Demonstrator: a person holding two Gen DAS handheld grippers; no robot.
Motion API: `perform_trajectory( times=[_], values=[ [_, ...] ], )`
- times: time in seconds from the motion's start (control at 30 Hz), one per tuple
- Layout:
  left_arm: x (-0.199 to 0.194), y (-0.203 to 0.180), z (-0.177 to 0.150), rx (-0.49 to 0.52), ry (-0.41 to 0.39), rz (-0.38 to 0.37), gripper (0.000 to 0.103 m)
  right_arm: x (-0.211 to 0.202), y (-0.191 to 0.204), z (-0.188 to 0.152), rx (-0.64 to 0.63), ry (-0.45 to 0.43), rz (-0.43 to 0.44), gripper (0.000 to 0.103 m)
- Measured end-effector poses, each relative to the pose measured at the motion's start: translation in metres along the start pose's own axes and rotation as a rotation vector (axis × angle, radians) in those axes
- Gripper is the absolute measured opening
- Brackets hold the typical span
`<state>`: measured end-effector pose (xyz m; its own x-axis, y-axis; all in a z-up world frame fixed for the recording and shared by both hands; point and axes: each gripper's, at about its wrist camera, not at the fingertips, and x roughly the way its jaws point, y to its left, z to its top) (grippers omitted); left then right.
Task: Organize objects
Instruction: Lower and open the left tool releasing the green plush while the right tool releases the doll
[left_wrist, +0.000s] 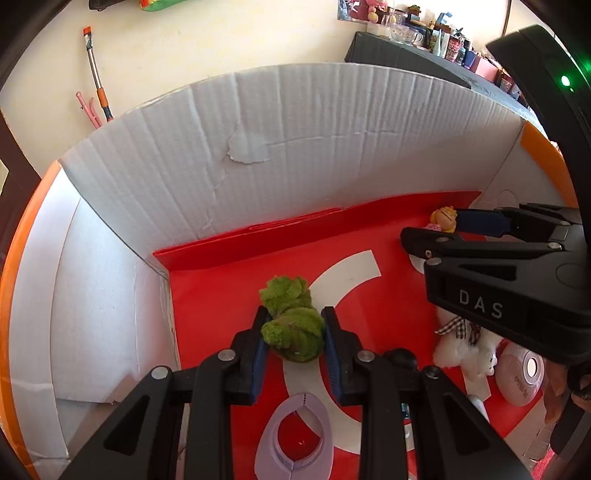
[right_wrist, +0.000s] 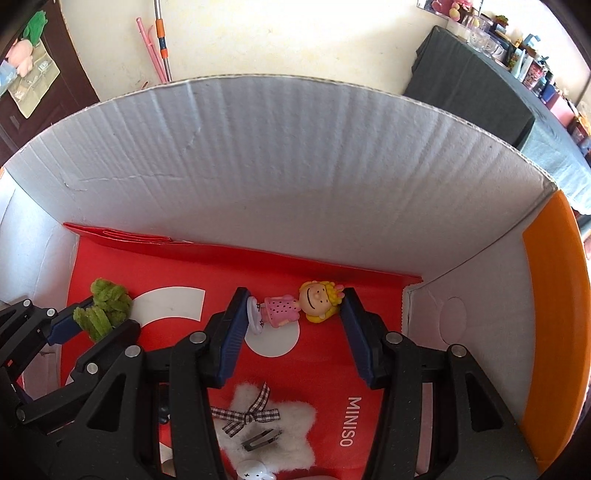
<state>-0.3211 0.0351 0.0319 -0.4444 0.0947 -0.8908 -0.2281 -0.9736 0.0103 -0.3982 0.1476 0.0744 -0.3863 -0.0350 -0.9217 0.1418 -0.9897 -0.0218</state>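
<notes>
The left gripper (left_wrist: 293, 332) is closed narrowly on a green plush (left_wrist: 291, 321), which is pinched between both blue pads at the centre of the left wrist view, over the red bag (left_wrist: 221, 295) lining the box (left_wrist: 258, 147). The right gripper (right_wrist: 295, 317) is held a little wider, its jaws set around a doll (right_wrist: 295, 306) lying crosswise at the centre of the right wrist view; the pads seem to touch its base and its head, though firm pressing cannot be told. A white star clip (right_wrist: 273, 424) is seen lower down.

Both claws tilt steeply downward; the left claw (left_wrist: 293, 332) is clamped, the right claw (right_wrist: 295, 314) spread.
</notes>
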Motion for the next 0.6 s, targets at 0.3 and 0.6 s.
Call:
perform_trajectory(
  times=[0.3, 0.6],
  values=[
    [-0.002, -0.005, 0.003, -0.003, -0.003, -0.001, 0.029, -0.002, -0.001, -0.007, 0.003, -0.003, -0.012, 0.049],
    [0.002, -0.005, 0.01, 0.002, -0.007, 0.0, 0.032, -0.005, -0.001, -0.012, -0.005, -0.006, -0.017, 0.053]
  ],
)
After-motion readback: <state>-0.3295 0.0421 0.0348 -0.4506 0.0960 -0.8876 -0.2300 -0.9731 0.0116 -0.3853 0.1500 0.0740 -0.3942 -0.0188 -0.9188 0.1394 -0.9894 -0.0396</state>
